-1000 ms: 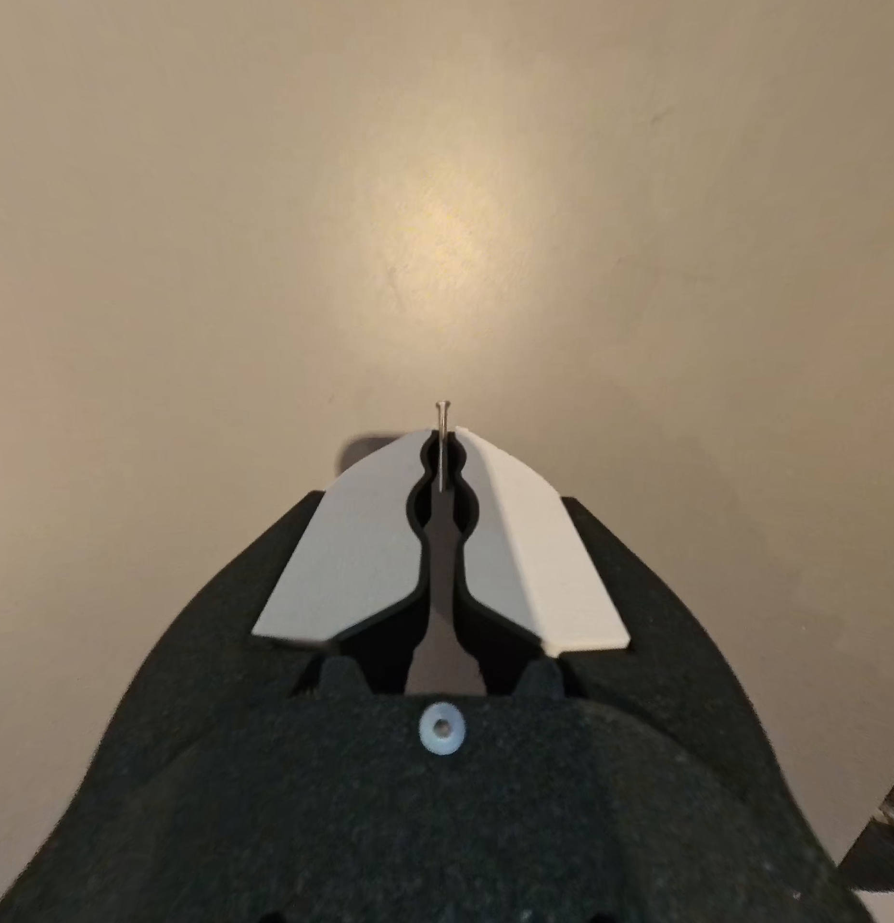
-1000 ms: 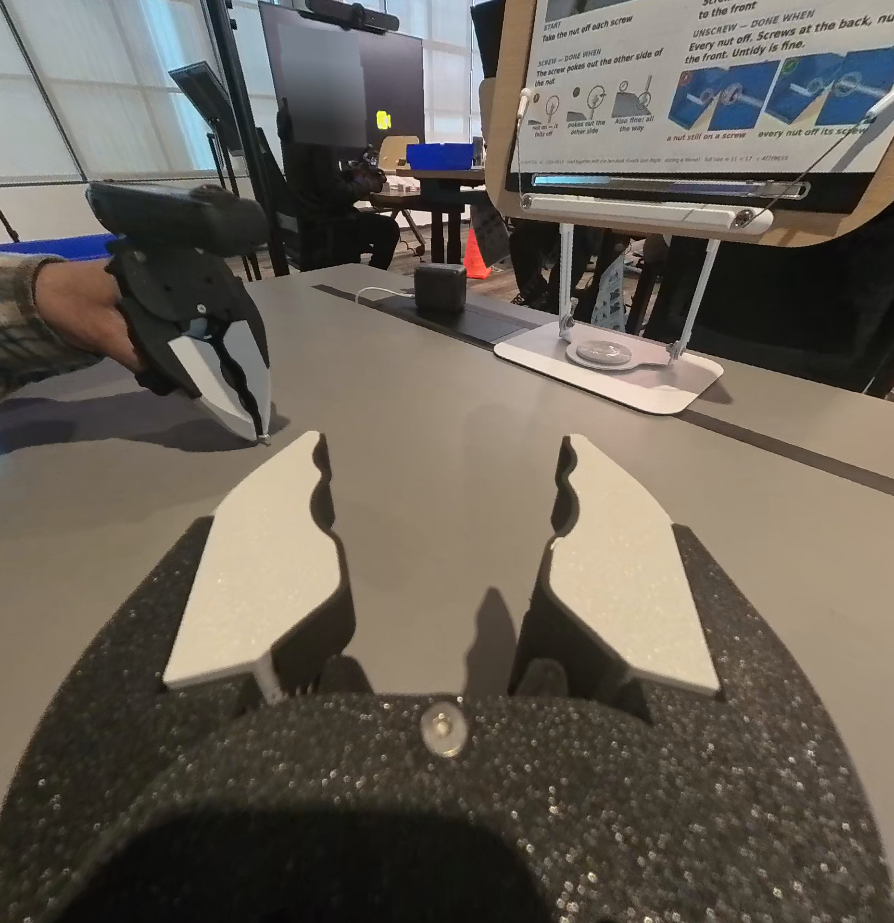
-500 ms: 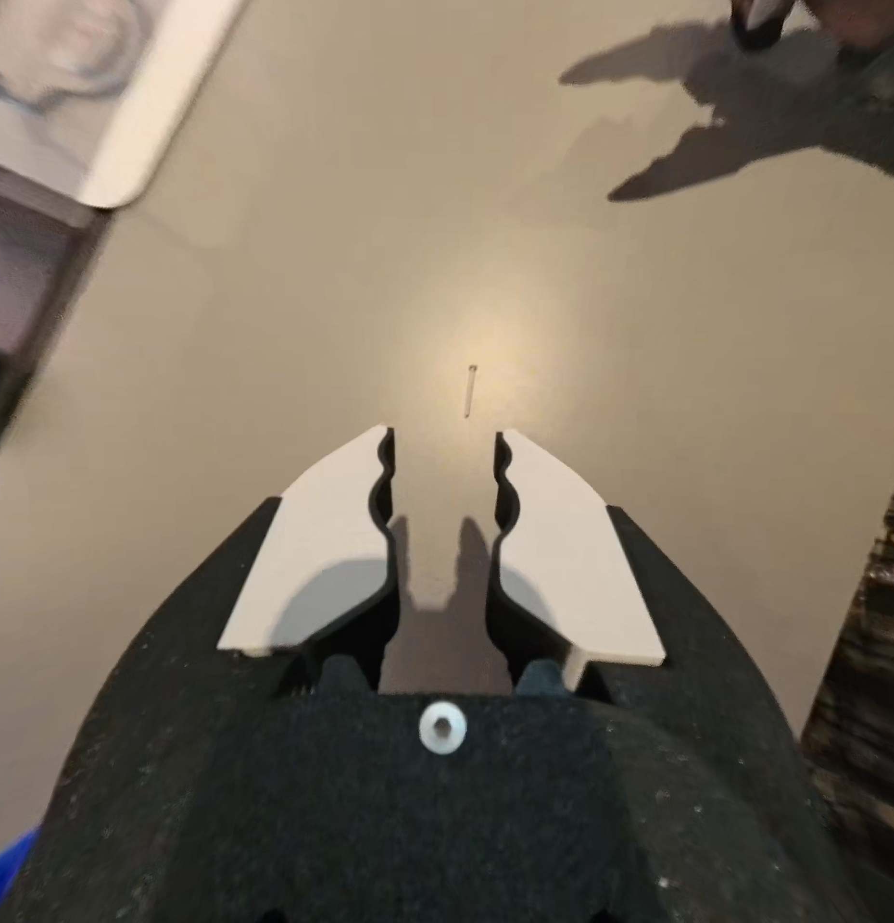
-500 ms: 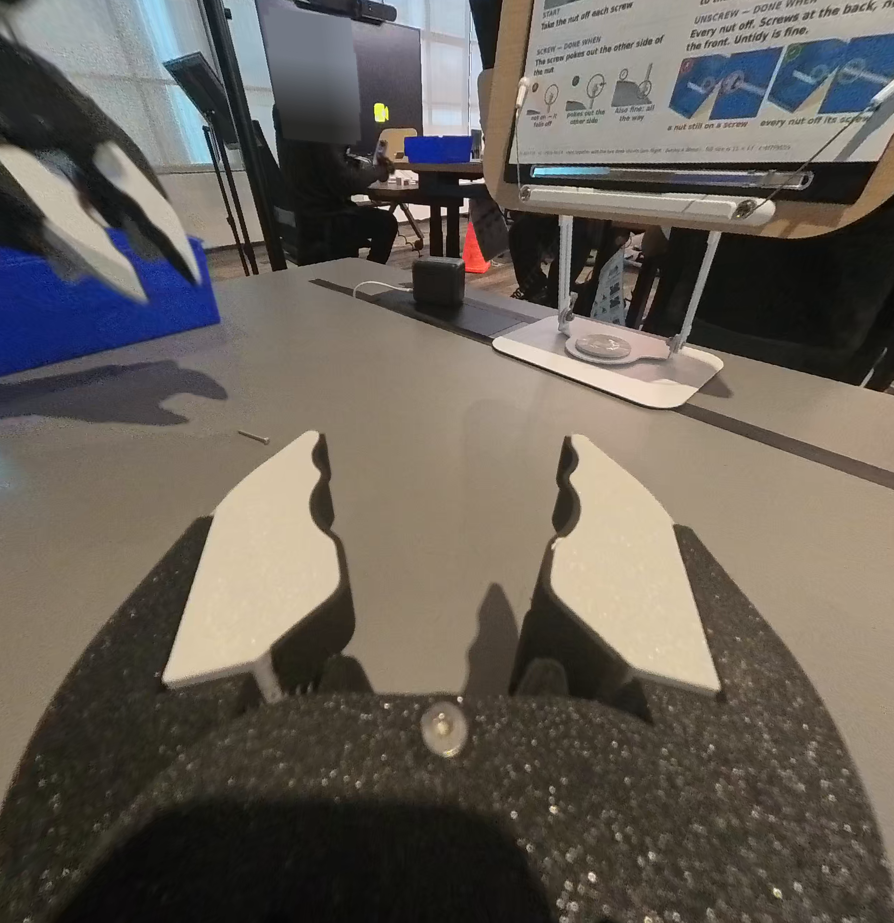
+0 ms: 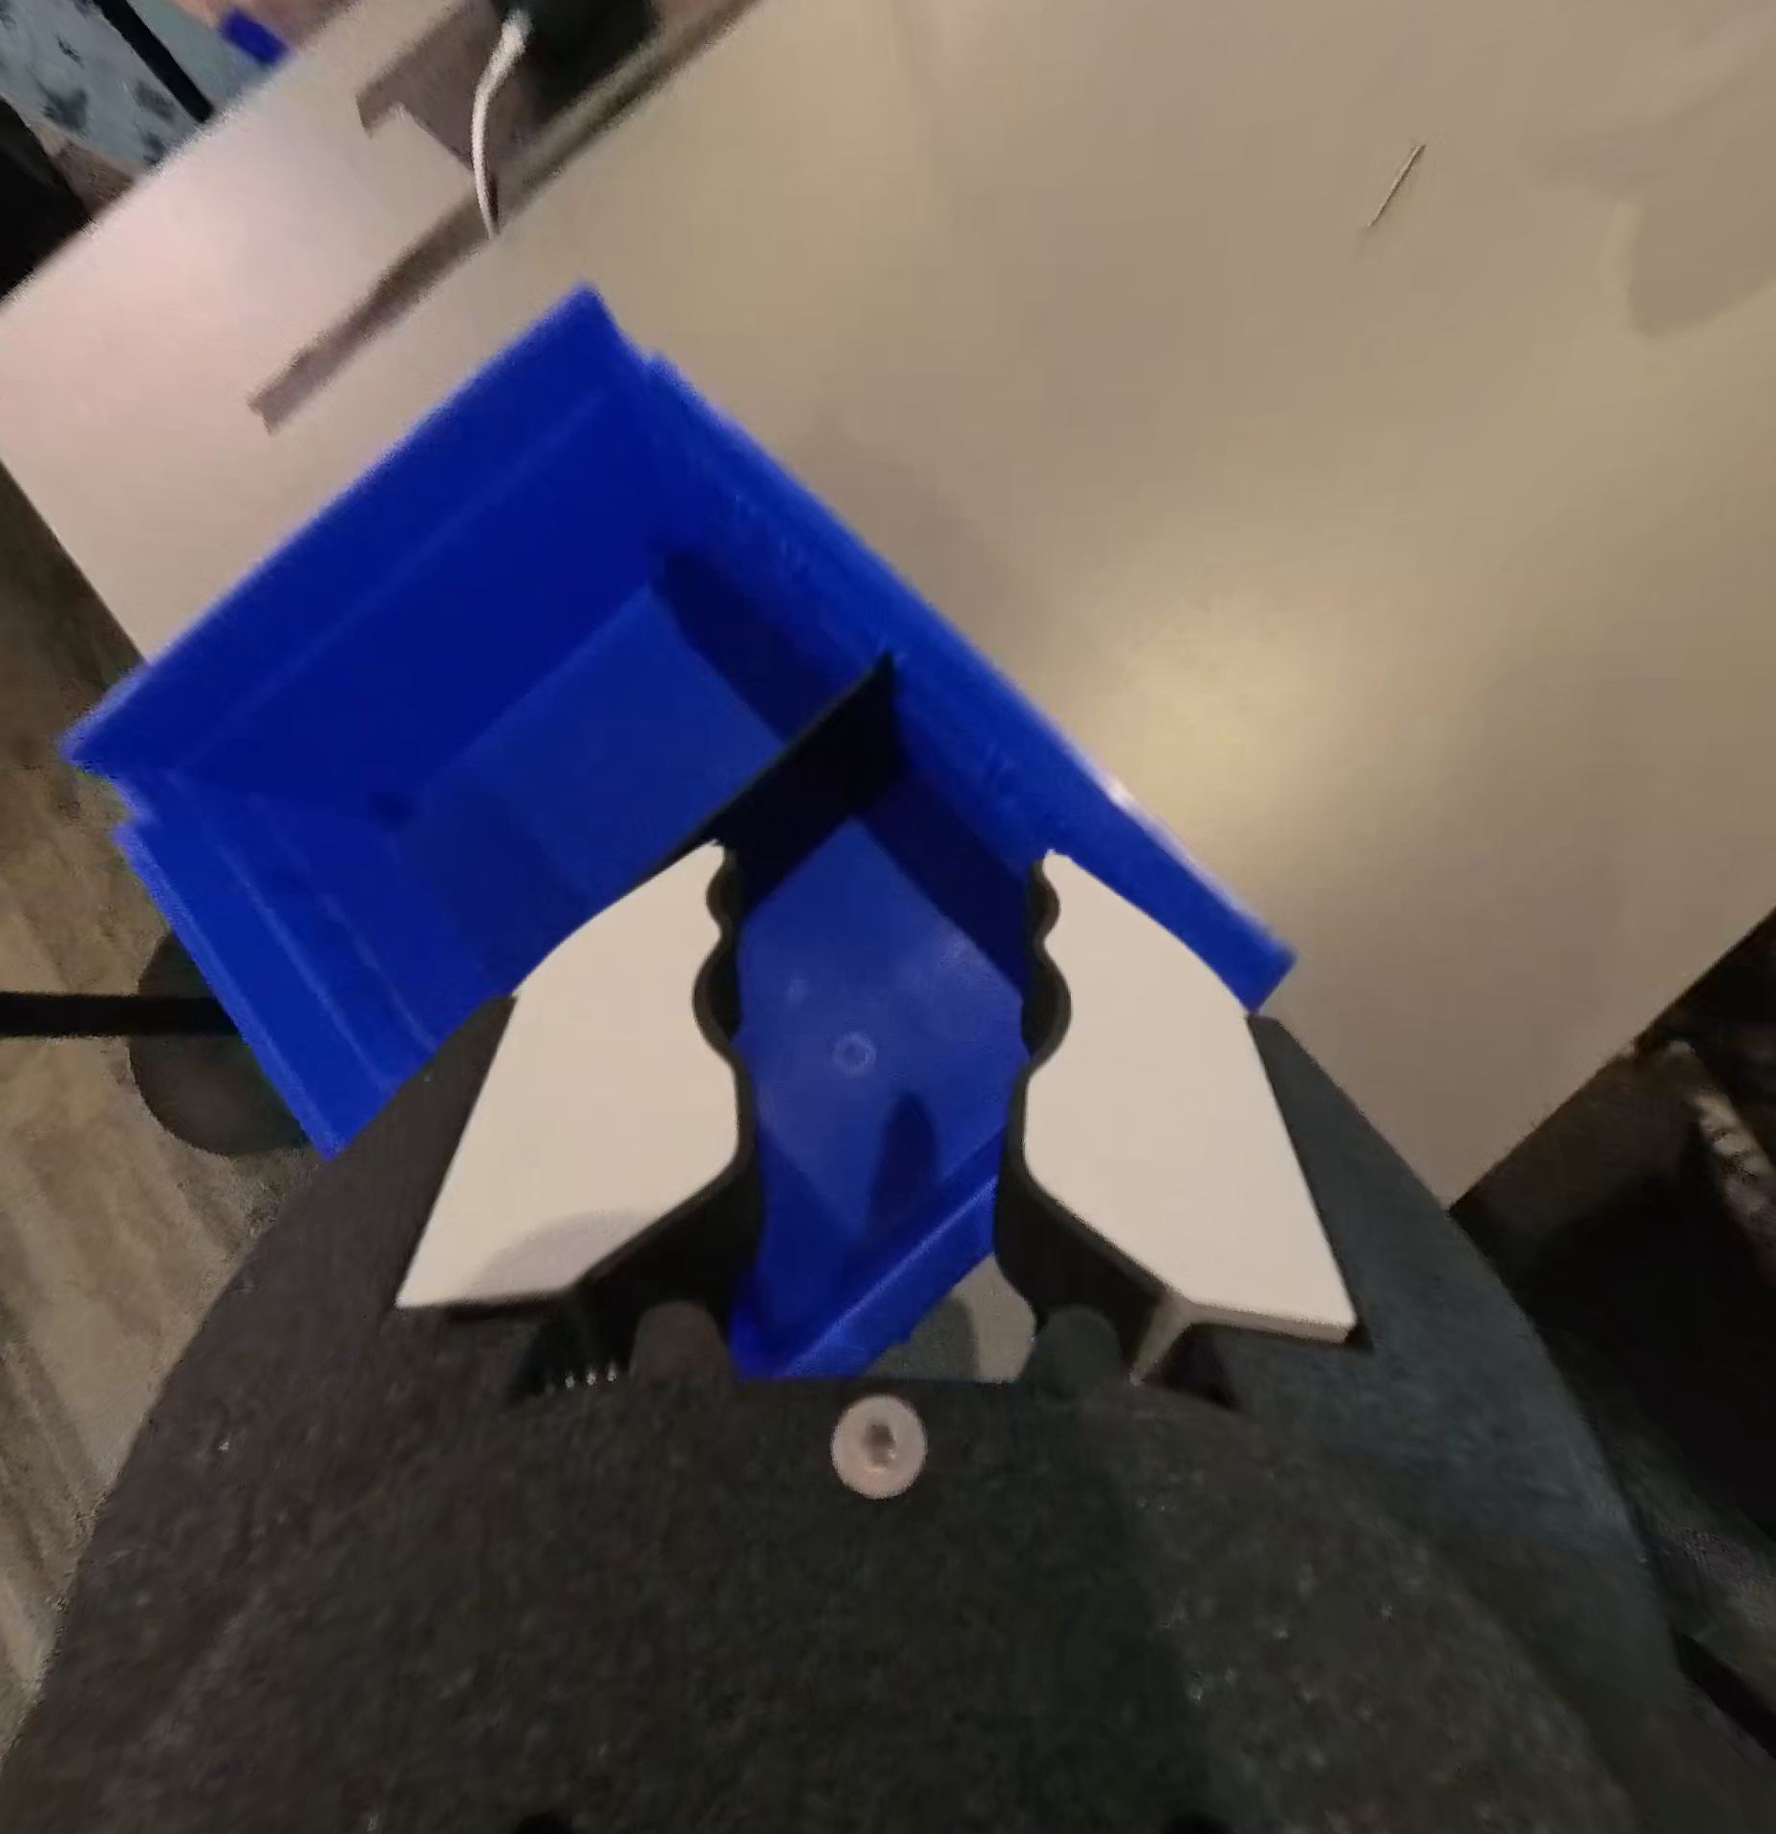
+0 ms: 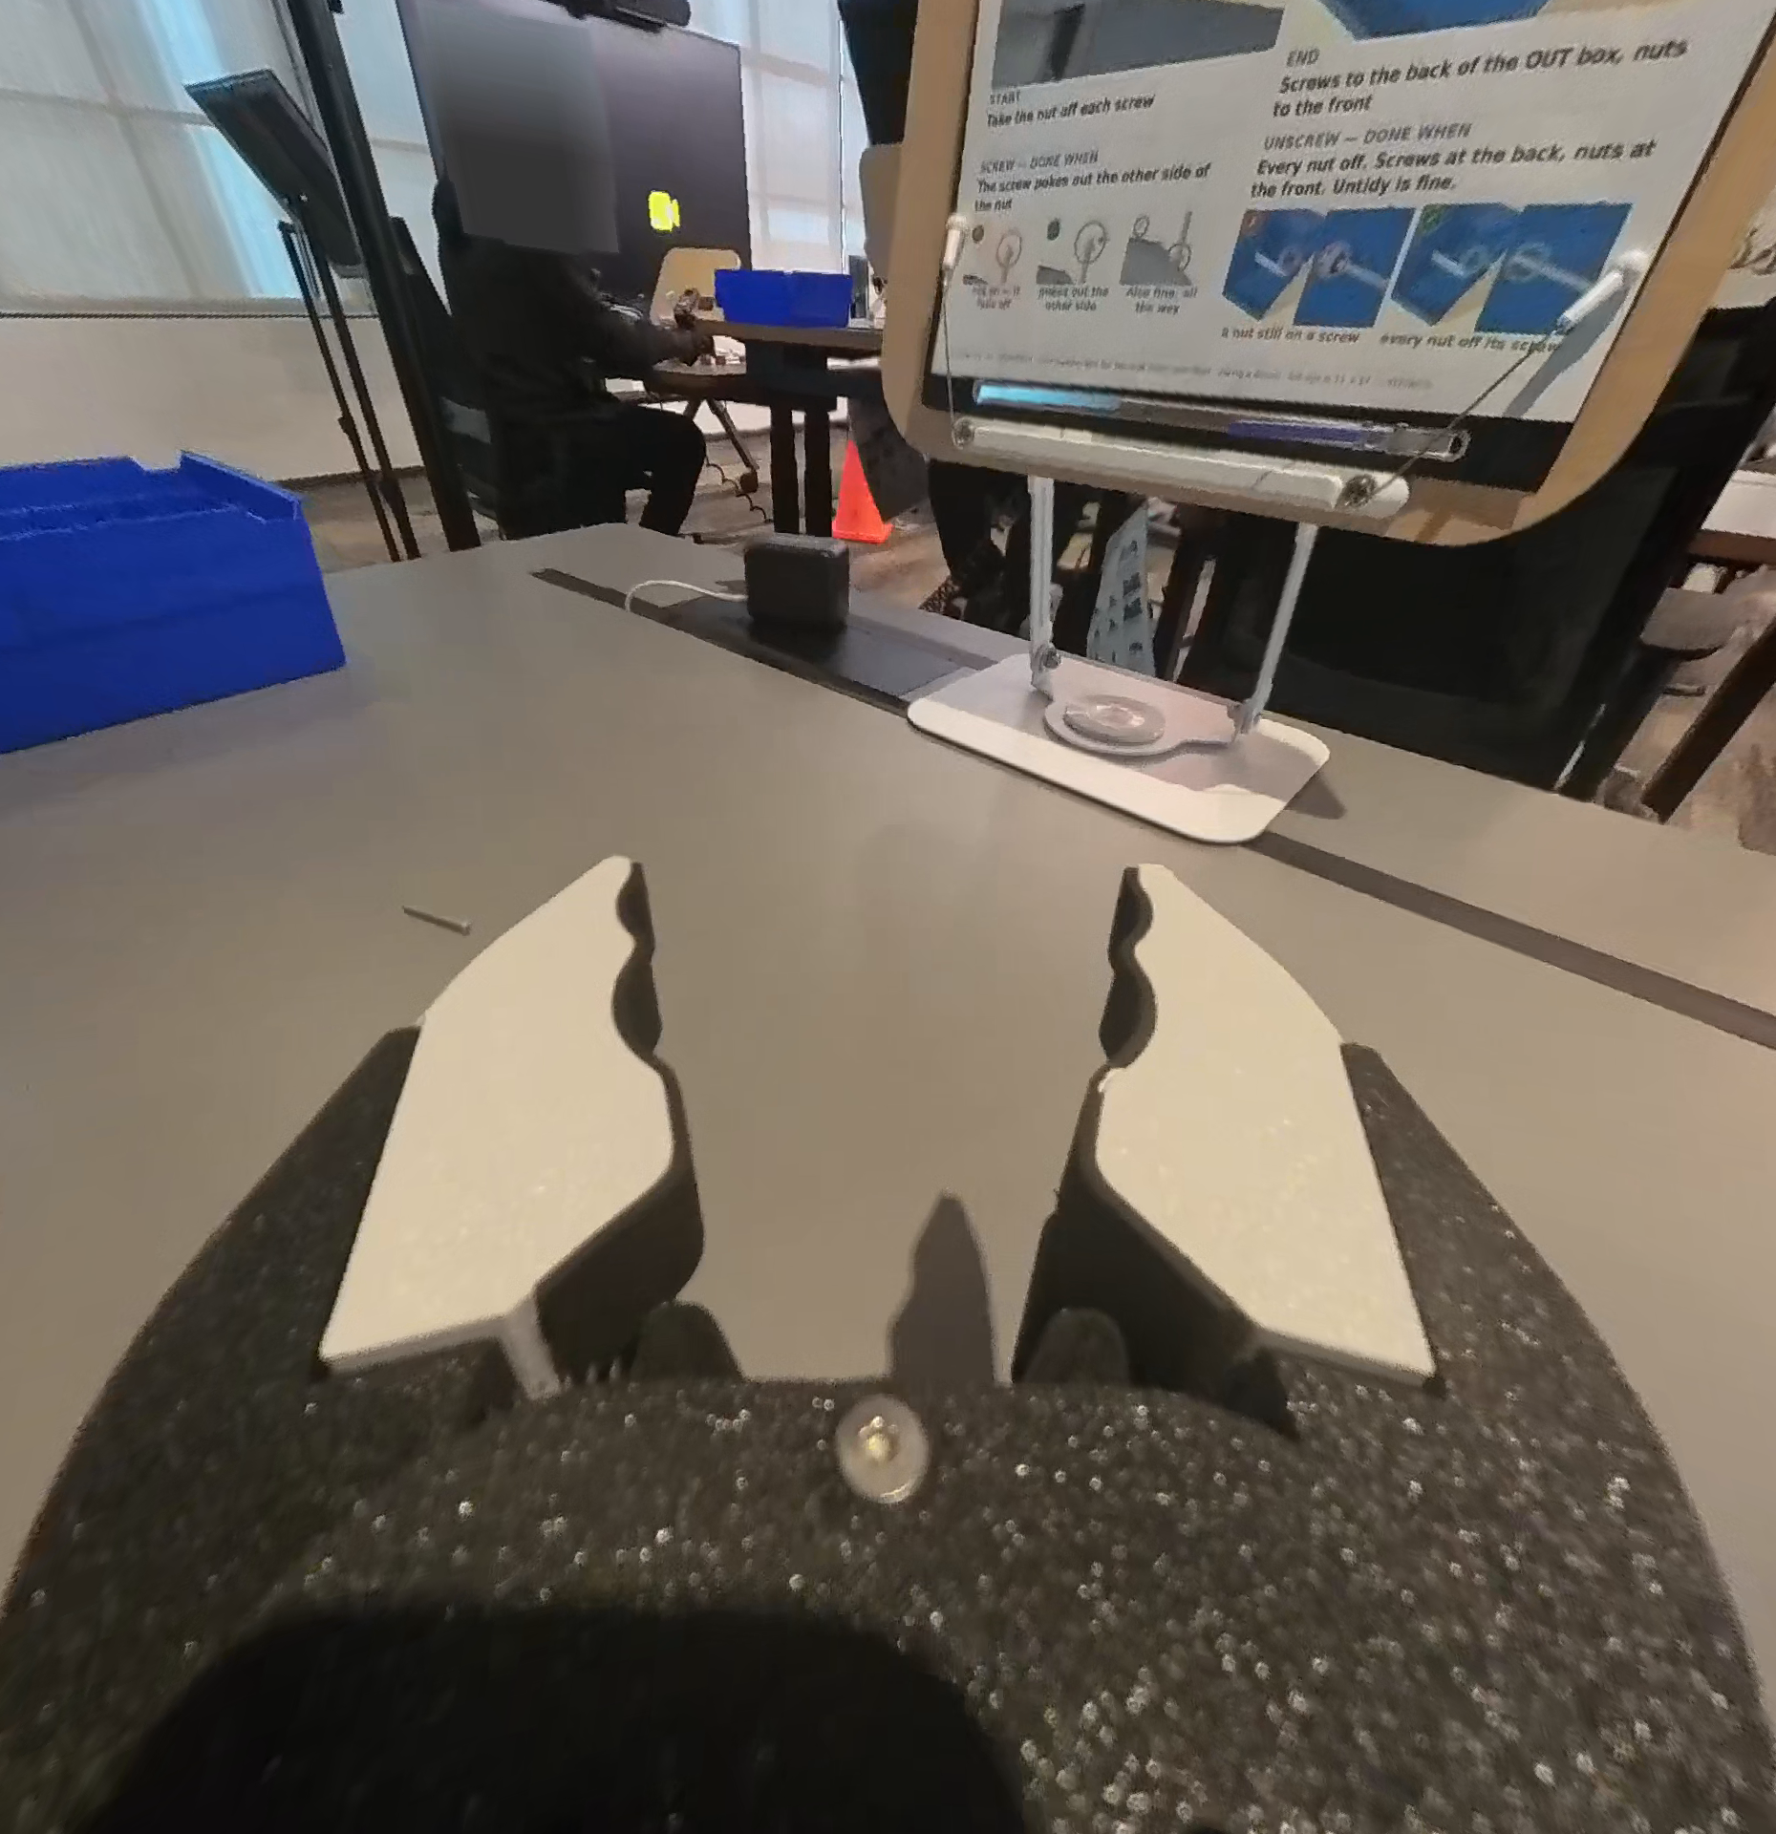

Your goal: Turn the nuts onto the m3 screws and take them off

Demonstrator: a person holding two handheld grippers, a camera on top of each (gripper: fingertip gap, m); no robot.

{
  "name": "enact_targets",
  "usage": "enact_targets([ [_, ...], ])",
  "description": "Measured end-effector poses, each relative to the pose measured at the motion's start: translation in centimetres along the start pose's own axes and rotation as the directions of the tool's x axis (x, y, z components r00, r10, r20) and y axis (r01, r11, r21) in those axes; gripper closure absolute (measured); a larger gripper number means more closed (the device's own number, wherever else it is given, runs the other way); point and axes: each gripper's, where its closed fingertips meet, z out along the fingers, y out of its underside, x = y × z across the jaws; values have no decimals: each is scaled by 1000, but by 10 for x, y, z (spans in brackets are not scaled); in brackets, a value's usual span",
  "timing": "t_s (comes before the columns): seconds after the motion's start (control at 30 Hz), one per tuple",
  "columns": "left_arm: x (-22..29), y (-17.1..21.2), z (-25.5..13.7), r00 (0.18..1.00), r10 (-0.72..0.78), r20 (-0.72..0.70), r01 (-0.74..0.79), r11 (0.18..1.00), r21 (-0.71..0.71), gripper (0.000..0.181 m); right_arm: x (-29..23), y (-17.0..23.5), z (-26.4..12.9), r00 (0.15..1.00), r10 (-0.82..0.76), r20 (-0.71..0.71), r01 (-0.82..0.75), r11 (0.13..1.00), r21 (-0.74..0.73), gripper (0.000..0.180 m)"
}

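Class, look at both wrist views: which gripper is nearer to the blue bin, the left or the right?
Left. The left gripper hangs open right above the blue bin, looking down into it. The right gripper sits low over the grey table, with the bin far off to its left.

bin [image 5: 387, 715]: blue | table [image 6: 864, 794]: grey | cone [image 6: 861, 496]: orange | screw [image 6: 437, 918]: silver

Each tool [image 5: 879, 873] [image 6: 884, 878] has a speckled black body, white wavy-edged fingers, one silver screw.
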Motion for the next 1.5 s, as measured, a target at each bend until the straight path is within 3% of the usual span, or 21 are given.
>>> enact_targets([
  [0.23, -5, 57, 34, 992, 73, -98, -85, 989, -123, 130, -4, 3, 15, 1000, -9, -20, 8, 996, -84, 92],
  [0.53, 17, 66, 73, 946, 181, -270, -222, 966, -129, 137, -10, 2, 31, 999, -38, -18, 34, 987, -159, 92],
  [0.8, 23, 73, 89, 901, 270, -340, -324, 939, -114, 138, -13, -3, 40, 999, -36, -13, 33, 981, -189, 92],
  [1.23, 11, 73, 80, 889, 314, -332, -349, 936, -50, 143, -13, 1, 52, 999, -46, -17, 40, 968, -246, 91],
  [1.5, 29, 80, 75, 834, 306, -460, -382, 921, -80, 145, -12, 8, 58, 999, -39, -15, 34, 964, -263, 91],
])
